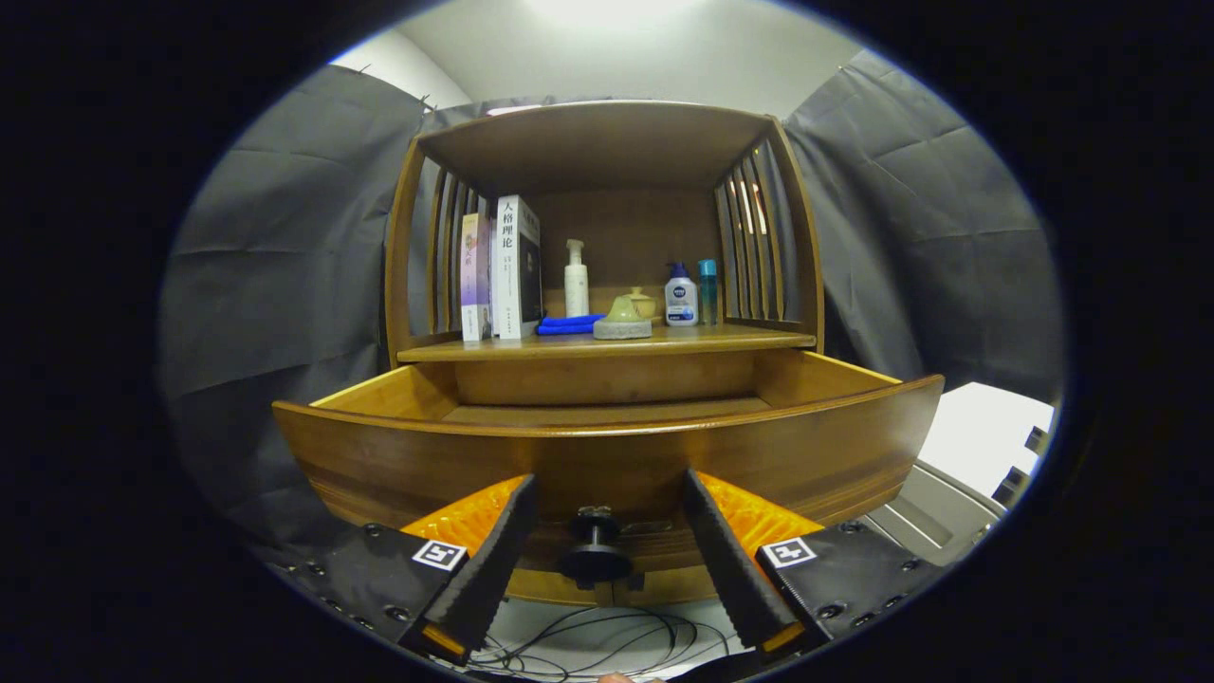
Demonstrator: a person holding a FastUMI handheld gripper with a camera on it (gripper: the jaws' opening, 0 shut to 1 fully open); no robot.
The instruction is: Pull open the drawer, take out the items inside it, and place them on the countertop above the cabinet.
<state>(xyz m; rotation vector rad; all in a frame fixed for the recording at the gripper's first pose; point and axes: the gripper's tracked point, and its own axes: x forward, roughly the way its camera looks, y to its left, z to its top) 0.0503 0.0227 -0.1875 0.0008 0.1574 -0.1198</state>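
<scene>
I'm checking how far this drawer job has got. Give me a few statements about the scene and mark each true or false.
1. The drawer is pulled open. True.
2. The gripper is shut on the drawer knob. False: the fingers stand apart on either side of the knob, not touching it.
3. Two books stand upright on the countertop, left of a folded blue cloth. True.
4. The white pump bottle lies on its side. False: it stands upright behind the cloth.
5. The visible part of the drawer floor is bare. True; the part behind the drawer front is hidden.
</scene>
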